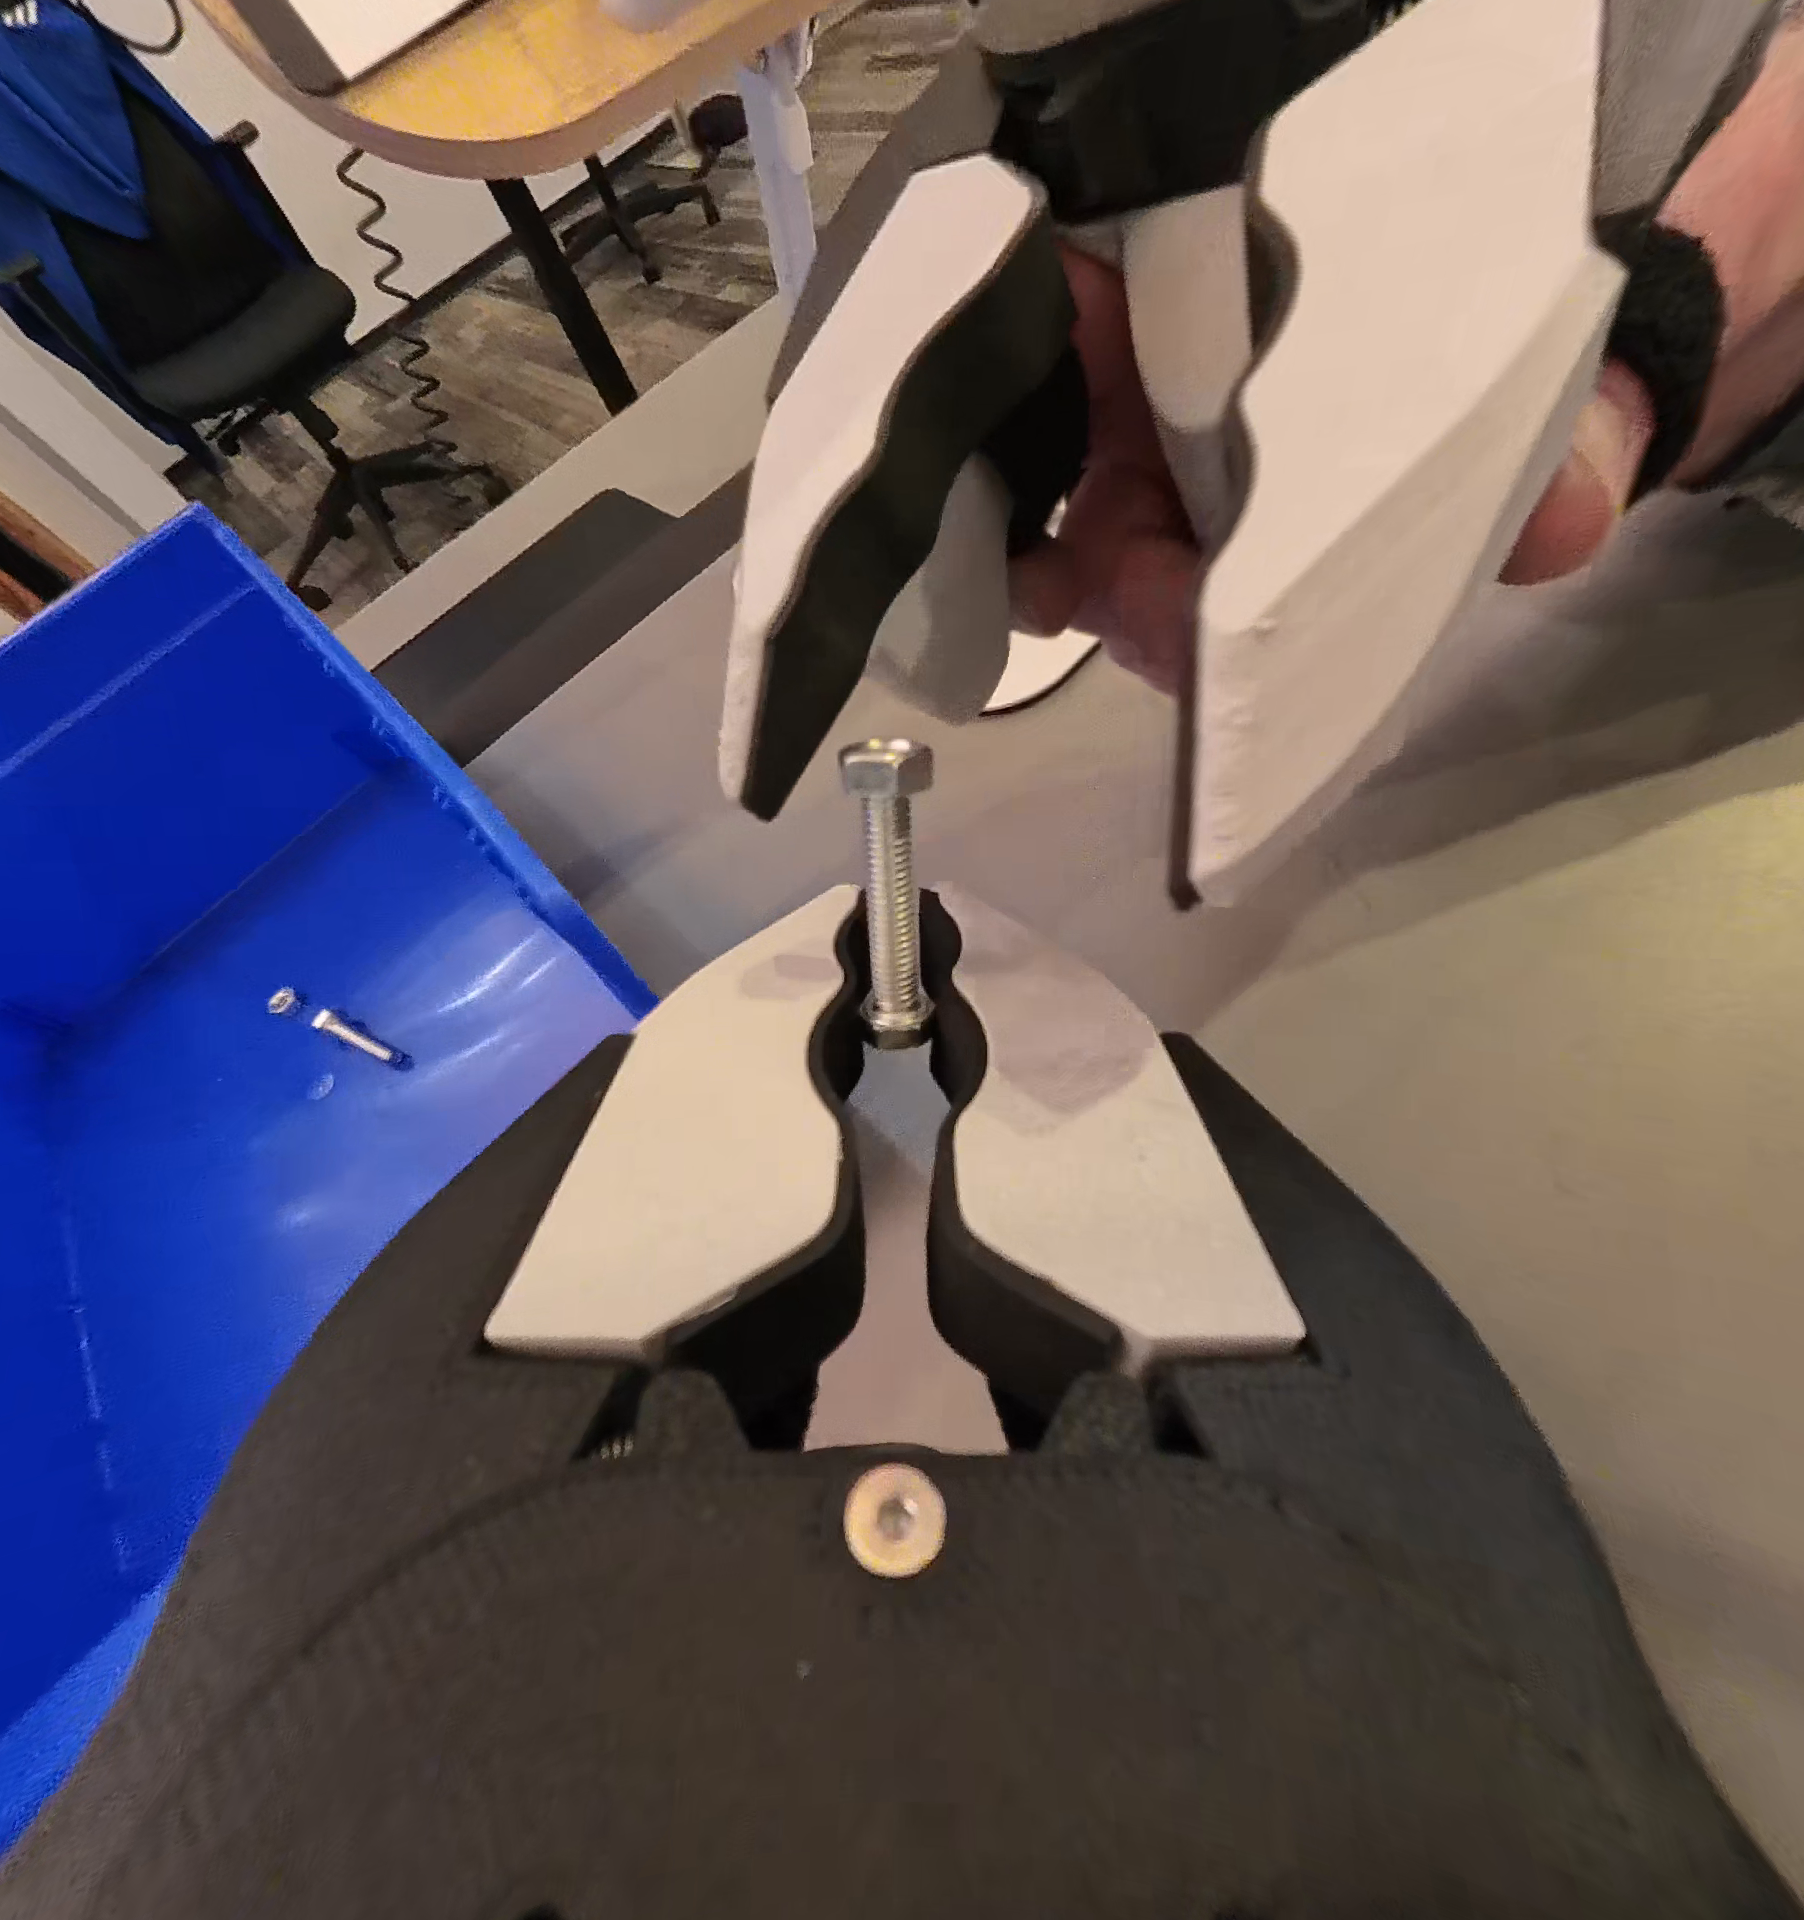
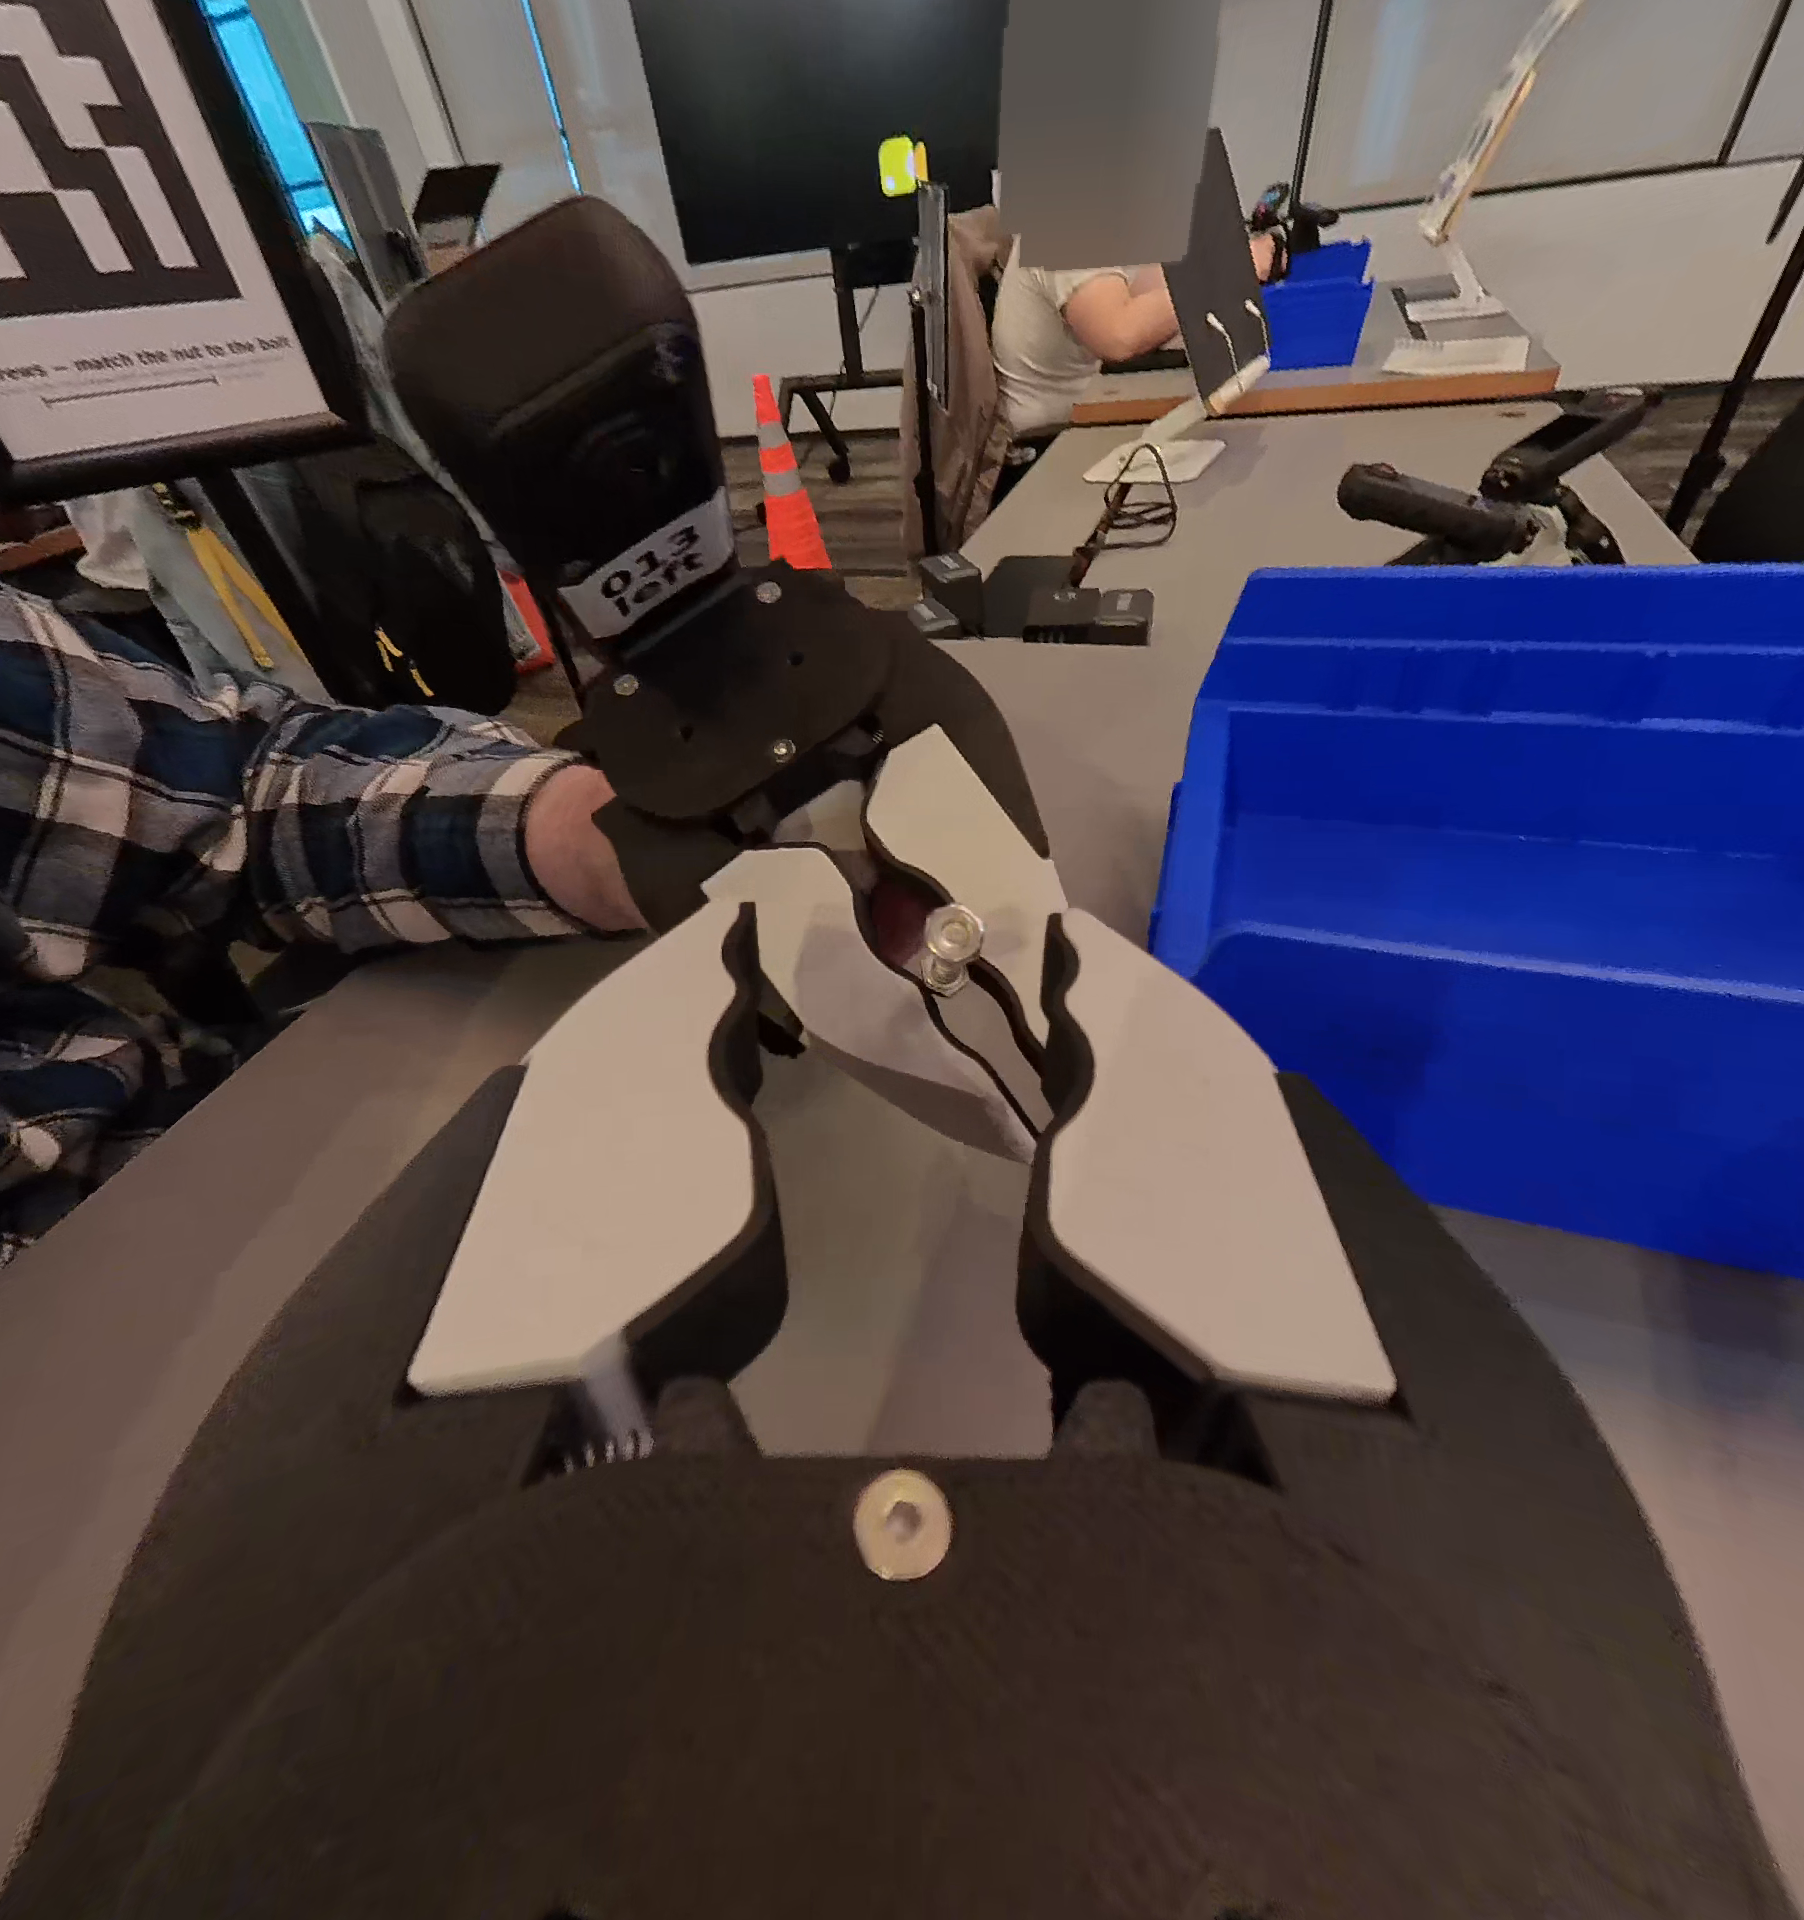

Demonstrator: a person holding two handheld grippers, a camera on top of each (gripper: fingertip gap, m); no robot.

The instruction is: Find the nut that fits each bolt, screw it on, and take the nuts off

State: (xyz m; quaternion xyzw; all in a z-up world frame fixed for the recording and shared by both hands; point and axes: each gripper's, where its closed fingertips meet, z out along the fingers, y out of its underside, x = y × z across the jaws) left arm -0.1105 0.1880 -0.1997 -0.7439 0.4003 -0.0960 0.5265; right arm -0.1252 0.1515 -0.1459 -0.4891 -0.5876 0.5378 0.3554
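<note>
On the left of the left wrist view stands a blue bin (image 1: 202, 831), and on its floor lie a small loose nut (image 1: 280, 1001) and a small bolt (image 1: 358, 1036), just beside each other and apart, so that pair looks not yet joined, or already taken apart; which of the two cannot be told. Just right of the bin, in the middle, the left gripper (image 1: 893, 935) is closed narrowly on a larger silver bolt (image 1: 890, 894): its black pads clamp the threaded shank and the nut (image 1: 895, 1023) that sits on the shank's near end, while the hex head points away, toward the far side. That nut is clearly threaded on, which suggests the fitting step is done for this bolt; whether it is being wound on or backed off is not shown. Farther right and beyond, the right gripper (image 1: 971, 852) hangs with its jaws spread wide around the bolt head, touching nothing and holding nothing. In the right wrist view the same bolt head (image 2: 955, 932) sits between the right gripper's (image 2: 903, 940) open fingers. What is left, by my judgement, is to finish turning this nut and take it off, then deal with the small pair in the bin.
</note>
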